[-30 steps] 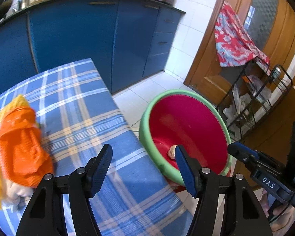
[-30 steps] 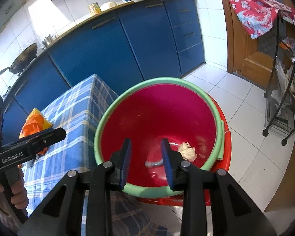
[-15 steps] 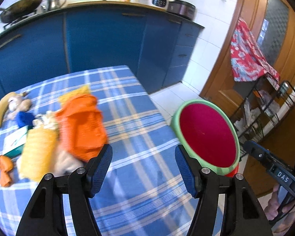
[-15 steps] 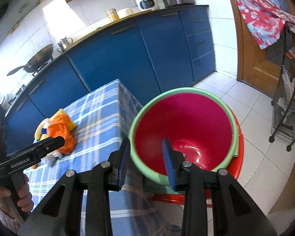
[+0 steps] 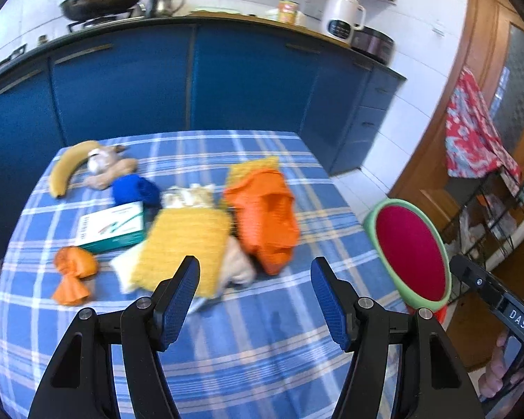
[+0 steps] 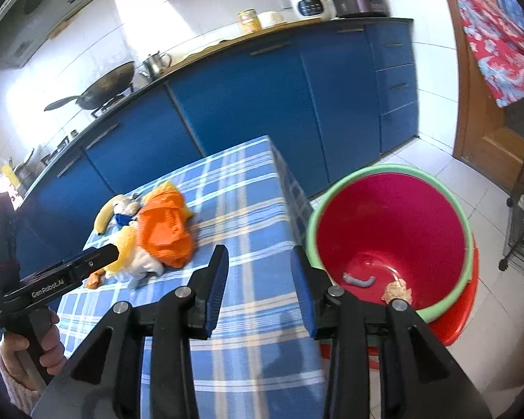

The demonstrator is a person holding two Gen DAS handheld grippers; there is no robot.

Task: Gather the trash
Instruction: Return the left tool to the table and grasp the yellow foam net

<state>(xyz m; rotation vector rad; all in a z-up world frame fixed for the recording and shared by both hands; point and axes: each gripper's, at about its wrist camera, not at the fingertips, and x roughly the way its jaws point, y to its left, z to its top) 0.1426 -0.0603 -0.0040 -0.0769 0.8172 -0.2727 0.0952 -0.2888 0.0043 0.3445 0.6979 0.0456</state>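
Trash lies on the blue checked tablecloth (image 5: 269, 349): an orange net bag (image 5: 265, 216), a yellow net bag (image 5: 181, 244), a small orange wrapper (image 5: 73, 272), a blue wad (image 5: 134, 190), a teal and white box (image 5: 113, 227) and a banana (image 5: 68, 167). My left gripper (image 5: 255, 296) is open and empty, above the cloth just short of the bags. My right gripper (image 6: 258, 289) is open and empty over the table's right edge. The red bin with a green rim (image 6: 391, 234) stands on the floor right of the table, holding a crumpled scrap (image 6: 396, 289) and a grey piece (image 6: 358, 279).
Blue kitchen cabinets (image 5: 192, 80) run behind the table, with a wok (image 5: 101, 0) and a kettle (image 5: 342, 17) on the counter. A black wire rack (image 5: 499, 216) and a wooden door (image 6: 489, 122) with a red cloth (image 6: 496, 42) stand to the right.
Both grippers have pulled back and turned left, from the bin toward the table. The right gripper's jaws have opened wider. The trash pile now lies ahead of the left gripper.
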